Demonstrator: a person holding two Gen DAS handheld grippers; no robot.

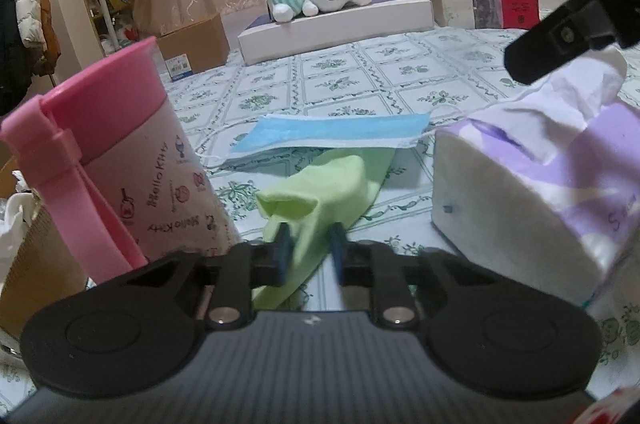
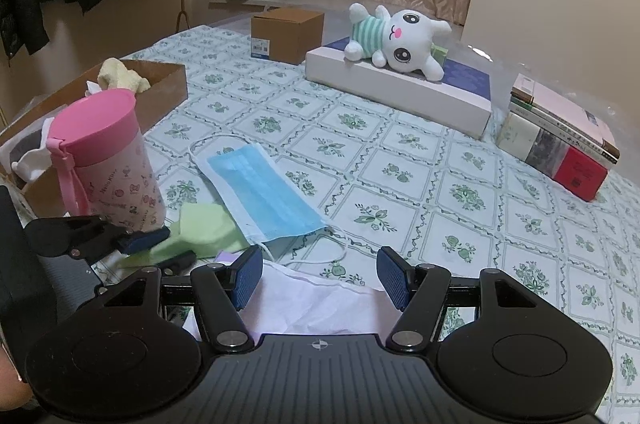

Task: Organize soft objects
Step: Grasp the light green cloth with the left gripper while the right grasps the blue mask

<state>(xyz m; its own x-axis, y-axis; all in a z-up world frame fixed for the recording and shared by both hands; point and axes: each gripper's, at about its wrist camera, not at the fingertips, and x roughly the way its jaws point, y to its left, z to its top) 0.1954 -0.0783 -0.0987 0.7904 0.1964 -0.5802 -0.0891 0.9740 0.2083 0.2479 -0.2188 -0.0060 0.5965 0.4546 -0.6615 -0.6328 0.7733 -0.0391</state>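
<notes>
Left gripper pinching green cloth at lower centre of frame — long axis running up-right, under blue mask. Right gripper spread wide over white tissue, farther from cloth.

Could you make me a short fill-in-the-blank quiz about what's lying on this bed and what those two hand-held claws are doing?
1. The left gripper has its fingers closed on a ____ cloth.
2. The blue face mask lies partly on top of that ____.
3. The plush toy rests on a flat ____ box.
4. The right gripper is ____, above the tissue pack.

Missing words: green; cloth; white; open
</notes>
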